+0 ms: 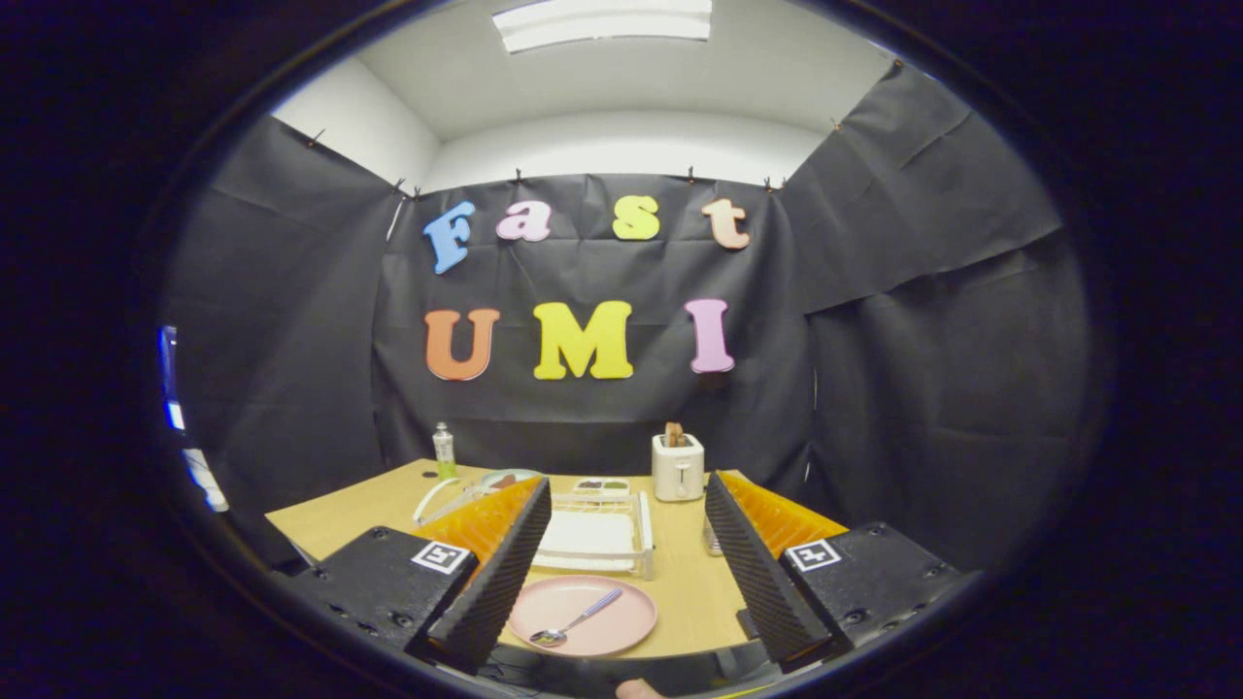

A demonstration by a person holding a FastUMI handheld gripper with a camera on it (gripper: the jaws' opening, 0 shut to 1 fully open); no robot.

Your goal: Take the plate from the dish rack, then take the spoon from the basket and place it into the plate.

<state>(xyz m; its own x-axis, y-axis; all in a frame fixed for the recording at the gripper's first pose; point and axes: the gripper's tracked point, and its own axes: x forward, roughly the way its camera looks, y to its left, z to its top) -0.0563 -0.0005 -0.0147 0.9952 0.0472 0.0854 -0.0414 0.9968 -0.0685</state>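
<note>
Black cloth walls close the booth on three sides, and a pale wooden table (388, 505) runs from them toward the camera. On it I count one pink plate (621, 631), one spoon (575, 621), one white dish rack (594, 534), one white toaster (678, 468) and one clear bottle (444, 451).

The plate lies flat near the table's front edge, between the two fingers and slightly toward the left one. The spoon rests inside the plate, bowl toward the near rim and handle angled up toward the far right. Just beyond the plate stands the dish rack, its near rim close to the plate but apart from it. A second plate (510, 477) seems to sit past the rack on the left, though the left finger hides most of it.

The toaster stands at the back, right of the rack, with something brown in its slot. The bottle stands at the far left corner.

The gripper (621, 582) hangs above the table with its fingers spread wide, holding nothing. Bare tabletop shows to the right of the plate, up to the right finger.
</note>
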